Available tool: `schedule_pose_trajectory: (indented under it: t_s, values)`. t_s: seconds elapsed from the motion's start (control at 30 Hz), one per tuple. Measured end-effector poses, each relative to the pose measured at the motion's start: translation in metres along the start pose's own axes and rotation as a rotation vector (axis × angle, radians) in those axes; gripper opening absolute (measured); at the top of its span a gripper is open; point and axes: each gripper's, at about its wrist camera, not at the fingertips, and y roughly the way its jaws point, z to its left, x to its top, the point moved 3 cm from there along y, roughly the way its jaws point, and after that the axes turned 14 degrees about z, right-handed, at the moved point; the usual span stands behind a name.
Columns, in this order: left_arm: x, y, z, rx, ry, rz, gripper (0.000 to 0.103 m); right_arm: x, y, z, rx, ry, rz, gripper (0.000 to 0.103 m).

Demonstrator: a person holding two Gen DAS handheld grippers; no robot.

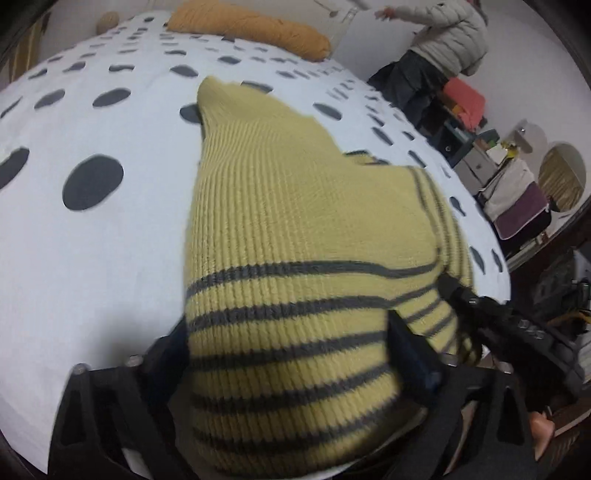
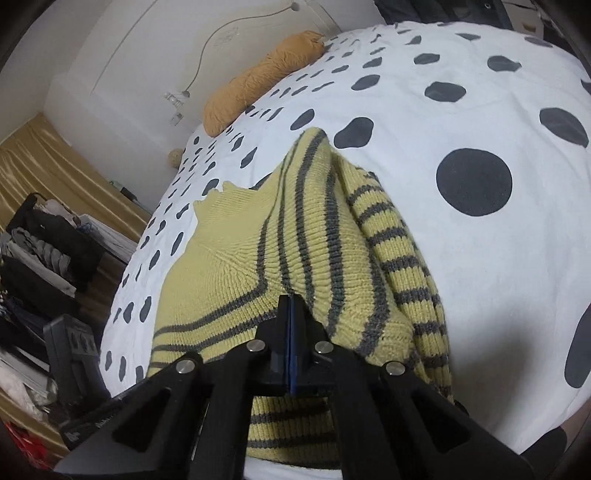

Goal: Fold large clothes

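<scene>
A yellow knit sweater with grey stripes (image 1: 295, 240) lies on the white, grey-spotted bed cover (image 1: 92, 258) and drapes toward me. My left gripper (image 1: 291, 354) has its jaws wide apart, the sweater hanging between and over them; whether it grips the cloth I cannot tell. In the right wrist view the sweater (image 2: 295, 240) is bunched, with a striped sleeve on its right side. My right gripper (image 2: 291, 306) is shut on the sweater's striped edge, jaws pressed together. The right gripper's body (image 1: 498, 325) shows at the sweater's right edge in the left wrist view.
An orange knitted bundle (image 1: 251, 29) lies at the far end of the bed, also seen in the right wrist view (image 2: 258, 77). A person in a pale puffer jacket (image 1: 443, 40) stands by the bed's far right. Shelves with clutter (image 1: 498, 166) and clothes racks (image 2: 44, 251) flank the bed.
</scene>
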Motion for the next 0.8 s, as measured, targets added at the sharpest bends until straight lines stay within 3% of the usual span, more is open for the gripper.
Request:
schedule_pose_trajectory:
  t_s: [0.1, 0.13, 0.27, 0.33, 0.43, 0.57, 0.67, 0.8]
  values:
    - [-0.006, -0.033, -0.008, 0.060, 0.015, -0.072, 0.073, -0.004, 0.000, -0.001, 0.000, 0.006, -0.002, 0.000]
    - [-0.010, -0.040, -0.013, 0.072, 0.035, -0.088, 0.072, -0.003, 0.002, -0.002, 0.010, 0.011, -0.001, 0.000]
    - [-0.021, -0.027, -0.015, 0.154, 0.071, -0.032, 0.074, -0.003, 0.003, -0.002, 0.012, 0.009, -0.012, 0.000]
    - [-0.026, -0.015, -0.001, 0.150, 0.033, -0.008, 0.078, -0.003, 0.004, -0.002, 0.015, 0.008, 0.000, 0.000]
    - [-0.033, -0.006, 0.016, 0.188, 0.010, -0.013, 0.092, -0.003, 0.005, -0.001, -0.008, -0.009, 0.006, 0.000]
    - [-0.037, -0.013, 0.017, 0.186, 0.001, -0.028, 0.092, -0.002, 0.005, 0.000, -0.010, -0.003, 0.011, 0.000]
    - [-0.034, -0.043, 0.001, 0.181, 0.032, -0.065, 0.075, -0.001, -0.005, 0.008, -0.018, 0.003, 0.018, 0.000]
    - [0.002, -0.080, -0.018, 0.148, 0.061, -0.149, 0.077, 0.020, -0.024, 0.026, -0.040, -0.048, -0.022, 0.003]
